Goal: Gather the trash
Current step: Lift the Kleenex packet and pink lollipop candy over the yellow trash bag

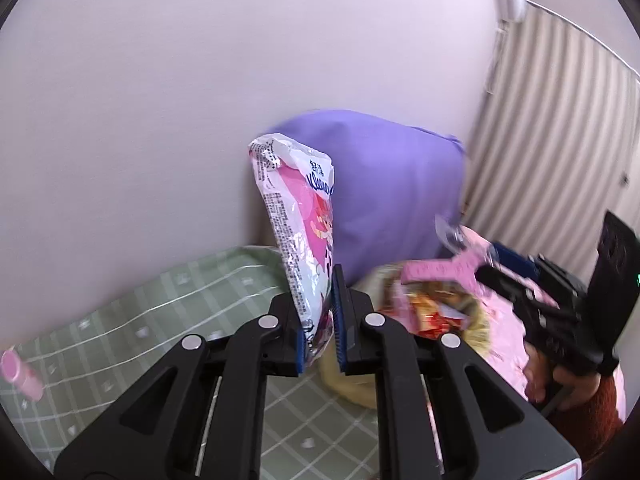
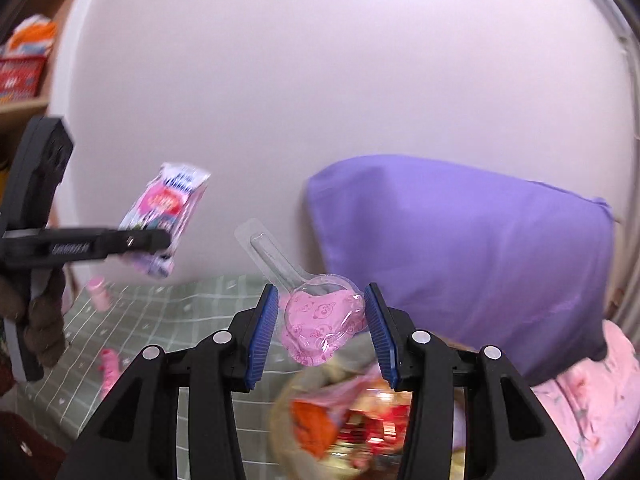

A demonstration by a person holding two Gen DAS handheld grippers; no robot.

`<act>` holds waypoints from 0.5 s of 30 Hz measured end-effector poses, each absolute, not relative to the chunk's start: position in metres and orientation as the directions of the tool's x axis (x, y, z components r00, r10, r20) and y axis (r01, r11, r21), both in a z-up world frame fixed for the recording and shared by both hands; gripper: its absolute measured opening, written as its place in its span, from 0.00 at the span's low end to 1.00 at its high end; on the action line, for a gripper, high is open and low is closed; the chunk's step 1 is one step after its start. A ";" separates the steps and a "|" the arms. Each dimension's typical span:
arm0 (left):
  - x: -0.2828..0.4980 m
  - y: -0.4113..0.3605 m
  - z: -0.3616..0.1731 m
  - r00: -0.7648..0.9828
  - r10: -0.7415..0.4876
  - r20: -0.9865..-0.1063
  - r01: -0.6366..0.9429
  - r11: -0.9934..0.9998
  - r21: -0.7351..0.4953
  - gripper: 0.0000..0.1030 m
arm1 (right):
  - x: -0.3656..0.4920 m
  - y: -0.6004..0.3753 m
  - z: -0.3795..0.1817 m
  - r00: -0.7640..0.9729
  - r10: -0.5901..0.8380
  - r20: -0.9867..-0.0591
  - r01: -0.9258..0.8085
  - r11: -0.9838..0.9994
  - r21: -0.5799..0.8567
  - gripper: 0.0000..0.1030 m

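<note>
Room: plain pale wall (image 1: 160, 100) behind a bed; striped curtain (image 1: 552, 128) at the right edge of the left wrist view.
Surface: green checked sheet (image 1: 120, 320) with a purple pillow (image 2: 460, 248) leaning upright on the wall.
Left gripper (image 1: 320, 320): jaws pinched tight on the lower end of a pink and white snack wrapper (image 1: 296, 220); the wrapper stands up above the blue pads, clear of the sheet.
Right gripper (image 2: 320, 328): jaws stand fairly wide, with a pink blister pack (image 2: 320, 324) between the pads; its clear plastic stem points up and to the left. Both pads sit at the edges of the pack, which is off the bed.
Person: a hand (image 1: 560, 376) in a dark red sleeve grasps the right gripper handle; a hand (image 2: 40, 312) in a dark glove or sleeve grasps the left one.
Trash basket (image 2: 340, 432): round yellowish container below and between both grippers, holding red and orange wrappers.
Loose trash: pink bottle (image 1: 20, 372) lying on the sheet at the far left.
Hard to make out: basket contents are motion-blurred, so single items cannot be told apart; the basket rim is partly covered by the gripper arms. Print on the wrapper is not fully legible. Shelf items (image 2: 24, 64) at the upper left of the right wrist view are cut off and blurred.
</note>
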State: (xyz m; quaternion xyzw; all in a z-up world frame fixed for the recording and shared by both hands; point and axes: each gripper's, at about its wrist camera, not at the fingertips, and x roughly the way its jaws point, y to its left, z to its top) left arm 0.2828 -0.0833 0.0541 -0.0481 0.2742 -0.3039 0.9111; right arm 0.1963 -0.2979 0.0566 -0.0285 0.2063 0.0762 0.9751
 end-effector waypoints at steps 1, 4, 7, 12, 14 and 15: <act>0.283 -0.091 0.054 0.654 -0.592 -0.470 0.544 0.801 -0.252 0.10 | 0.194 -0.304 0.059 0.907 0.121 -0.402 -0.143 0.989 -0.024 0.41; 0.282 -0.113 0.050 0.601 -0.639 -0.480 0.601 0.757 -0.256 0.10 | 0.186 -0.327 0.065 0.919 0.059 -0.391 -0.076 0.997 -0.028 0.41; 0.288 -0.139 0.039 0.517 -0.687 -0.510 0.654 0.702 -0.283 0.10 | 0.178 -0.349 0.067 0.921 0.001 -0.389 -0.010 1.000 -0.020 0.41; 0.303 -0.187 0.010 0.346 -0.735 -0.583 0.721 0.606 -0.336 0.10 | 0.173 -0.384 0.063 0.906 -0.049 -0.420 0.067 0.997 0.029 0.41; 0.310 -0.209 -0.005 0.276 -0.736 -0.617 0.739 0.574 -0.353 0.10 | 0.175 -0.392 0.056 0.892 -0.058 -0.448 0.085 0.996 0.040 0.41; 0.314 -0.222 -0.014 0.242 -0.728 -0.642 0.747 0.562 -0.355 0.10 | 0.176 -0.397 0.051 0.885 -0.061 -0.462 0.094 0.994 0.049 0.41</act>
